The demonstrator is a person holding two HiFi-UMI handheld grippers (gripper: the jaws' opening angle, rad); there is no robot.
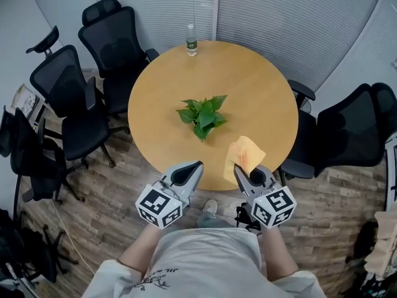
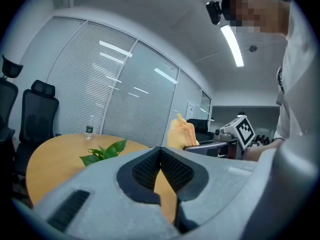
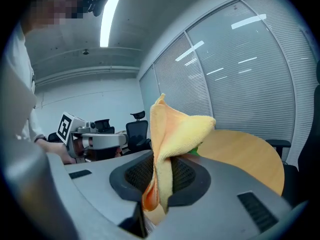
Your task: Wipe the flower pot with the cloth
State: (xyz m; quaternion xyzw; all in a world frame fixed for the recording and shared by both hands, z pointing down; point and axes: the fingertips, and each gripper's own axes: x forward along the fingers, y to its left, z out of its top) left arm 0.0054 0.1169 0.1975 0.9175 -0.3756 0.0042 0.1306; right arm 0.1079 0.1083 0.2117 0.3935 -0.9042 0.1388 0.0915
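Right claw (image 1: 238,170) clenched on the cloth (image 1: 245,153); left claw (image 1: 196,166) pinched closed, empty. Plant (image 1: 203,113) sits beyond both, mid-table (image 1: 260,85), leaves hiding its pot.

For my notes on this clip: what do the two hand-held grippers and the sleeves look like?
The left hand-held gripper and right hand-held gripper match: smooth grey shells tapering to a point, with black ribbed pads inside. Each carries a white cube with black square markers at its rear. No cables show on them. The person wears pale, loose sleeves.
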